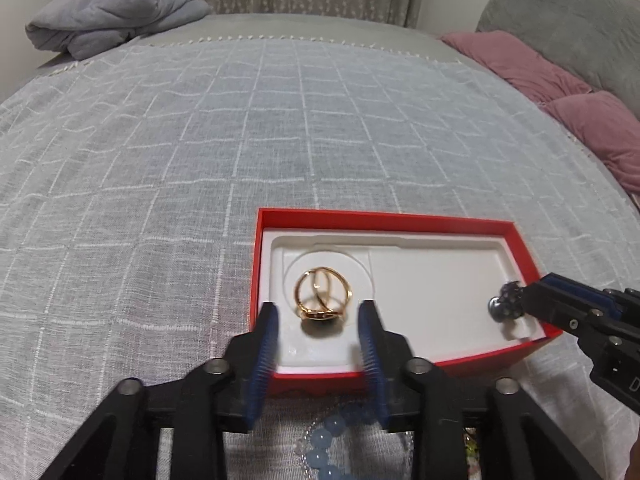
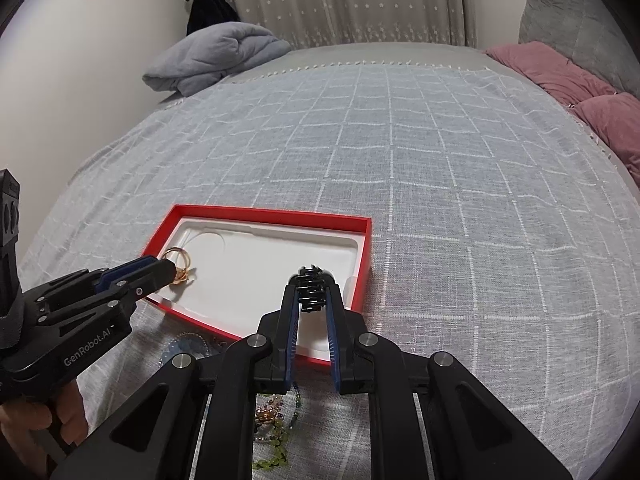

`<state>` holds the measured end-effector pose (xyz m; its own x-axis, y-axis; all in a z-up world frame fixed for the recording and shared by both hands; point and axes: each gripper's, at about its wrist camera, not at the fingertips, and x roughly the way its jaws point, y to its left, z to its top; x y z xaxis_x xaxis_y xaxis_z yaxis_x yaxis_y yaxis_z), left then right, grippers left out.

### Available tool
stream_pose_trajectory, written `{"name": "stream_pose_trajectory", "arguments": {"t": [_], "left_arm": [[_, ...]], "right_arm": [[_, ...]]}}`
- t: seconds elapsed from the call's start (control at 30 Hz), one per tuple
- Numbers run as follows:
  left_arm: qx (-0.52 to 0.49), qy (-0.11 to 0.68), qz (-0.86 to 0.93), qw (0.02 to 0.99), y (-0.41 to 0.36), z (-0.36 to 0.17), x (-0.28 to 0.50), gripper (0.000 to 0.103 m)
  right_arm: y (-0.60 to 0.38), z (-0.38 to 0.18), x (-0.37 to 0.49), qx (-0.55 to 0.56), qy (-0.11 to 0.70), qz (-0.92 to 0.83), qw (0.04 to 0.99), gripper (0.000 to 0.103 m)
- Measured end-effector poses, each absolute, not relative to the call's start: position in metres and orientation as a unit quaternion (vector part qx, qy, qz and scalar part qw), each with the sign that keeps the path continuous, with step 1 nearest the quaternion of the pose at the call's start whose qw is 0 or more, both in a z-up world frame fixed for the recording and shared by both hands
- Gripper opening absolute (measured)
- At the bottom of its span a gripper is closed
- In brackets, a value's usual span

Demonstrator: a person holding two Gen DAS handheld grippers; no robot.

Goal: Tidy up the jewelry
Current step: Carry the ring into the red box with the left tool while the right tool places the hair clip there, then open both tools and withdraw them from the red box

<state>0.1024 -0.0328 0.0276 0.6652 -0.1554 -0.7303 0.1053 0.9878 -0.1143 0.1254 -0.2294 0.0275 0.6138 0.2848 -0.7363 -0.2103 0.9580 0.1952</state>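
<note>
Nearest me, loose pieces lie on the cloth [image 1: 200,140] under both tools: a blue bead strand [image 1: 332,436] below my left gripper [image 1: 318,322], and a green and amber tangle [image 2: 272,428] below my right gripper [image 2: 313,294].

My left gripper stands wide, gripping nothing. The gold ring [image 1: 323,294] sits just ahead of it, between the fingertips' line and the far wall, in the round recess at the left end of the box [image 1: 384,222]. It looks already placed, resting on the white liner.

My right gripper is narrow, pinching a dark beaded piece [image 2: 312,292] at the tips. That piece hangs over the right end of the liner, near the box's right wall; whether it touches the liner I cannot tell. The box's long axis runs left to right across both tools, so the free room lies to the left of the dark piece, toward the ring. I judge the next move is mine on the right: lower and release there, well apart from the ring.

Beyond, a folded blanket [image 1: 116,12] and pink pillows [image 1: 560,92].
</note>
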Motion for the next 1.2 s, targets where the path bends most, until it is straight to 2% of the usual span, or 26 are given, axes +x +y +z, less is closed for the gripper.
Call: {"name": "stream_pose_trajectory", "arguments": {"t": [0.2, 0.27, 0.33, 0.47, 0.77, 1.2], "left_arm": [[-0.028, 0.393, -0.074, 0.916, -0.029, 0.038, 0.083, 0.064], [-0.028, 0.389, -0.074, 0.918, -0.028, 0.04, 0.075, 0.074], [-0.025, 0.386, -0.073, 0.919, -0.027, 0.042, 0.068, 0.081], [-0.016, 0.384, -0.074, 0.92, -0.026, 0.043, 0.056, 0.091], [-0.031, 0.422, -0.07, 0.903, -0.019, 0.022, 0.034, 0.095], [0.009, 0.459, -0.064, 0.886, -0.009, -0.01, 0.012, 0.095]], "right_arm": [[-0.239, 0.04, 0.111, 0.046, 0.405, 0.134, 0.903, 0.033], [-0.243, 0.044, 0.106, 0.049, 0.403, 0.133, 0.904, 0.035], [-0.248, 0.046, 0.1, 0.051, 0.402, 0.131, 0.905, 0.036], [-0.254, 0.05, 0.084, 0.046, 0.399, 0.128, 0.907, 0.05], [-0.26, 0.041, 0.055, 0.035, 0.429, 0.111, 0.896, 0.061], [-0.25, 0.02, 0.032, 0.0, 0.463, 0.111, 0.88, 0.062]]}}
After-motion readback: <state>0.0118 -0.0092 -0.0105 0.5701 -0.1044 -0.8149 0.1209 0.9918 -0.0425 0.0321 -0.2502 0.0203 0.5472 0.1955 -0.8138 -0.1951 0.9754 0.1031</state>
